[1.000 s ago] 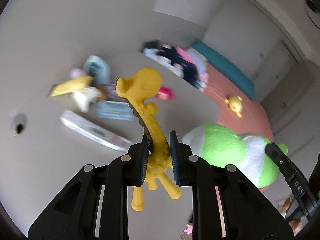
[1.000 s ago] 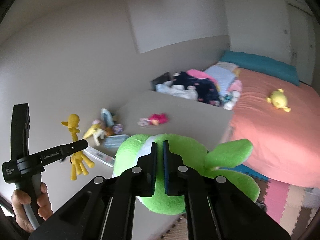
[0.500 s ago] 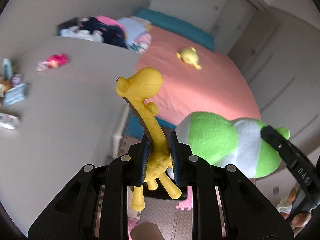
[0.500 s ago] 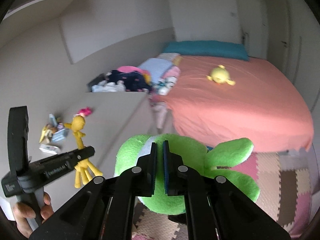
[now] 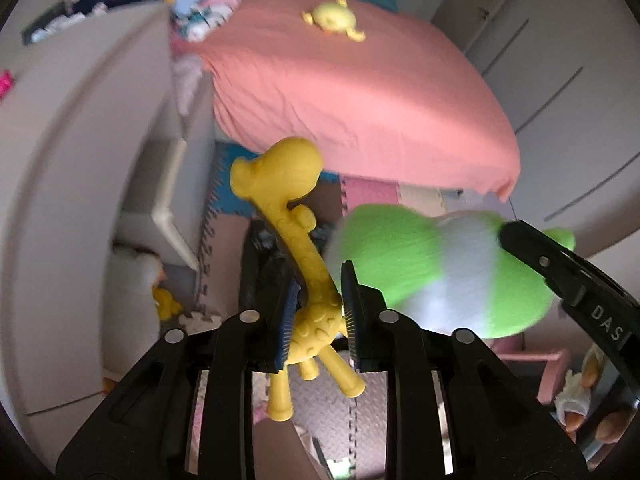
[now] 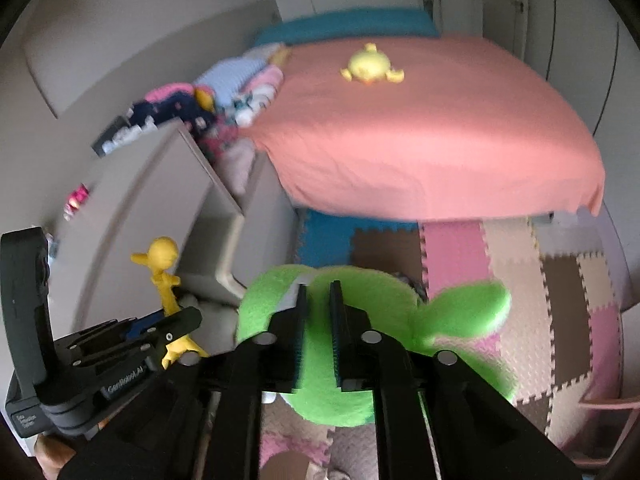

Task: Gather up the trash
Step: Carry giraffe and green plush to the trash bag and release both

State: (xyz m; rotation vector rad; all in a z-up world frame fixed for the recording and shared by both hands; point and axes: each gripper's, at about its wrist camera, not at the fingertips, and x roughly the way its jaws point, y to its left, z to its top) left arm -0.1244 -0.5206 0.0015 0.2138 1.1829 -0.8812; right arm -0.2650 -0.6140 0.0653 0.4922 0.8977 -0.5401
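Observation:
My left gripper is shut on a yellow rubber giraffe, gripping its body with head up and legs hanging below. The giraffe also shows in the right wrist view. My right gripper is shut on a green and white plush toy, which also shows in the left wrist view just right of the giraffe. Both are held above a dark container on the foam floor mat, mostly hidden behind the toys.
A bed with a salmon sheet carries a yellow plush. A grey dresser stands at left with clothes piled behind it. Coloured foam tiles cover the floor. A white plush lies by the dresser.
Both grippers have swung right and tilted down, from the dresser top to the floor beside the bed. The right jaws look slightly wider apart on the plush. Each toy stays gripped.

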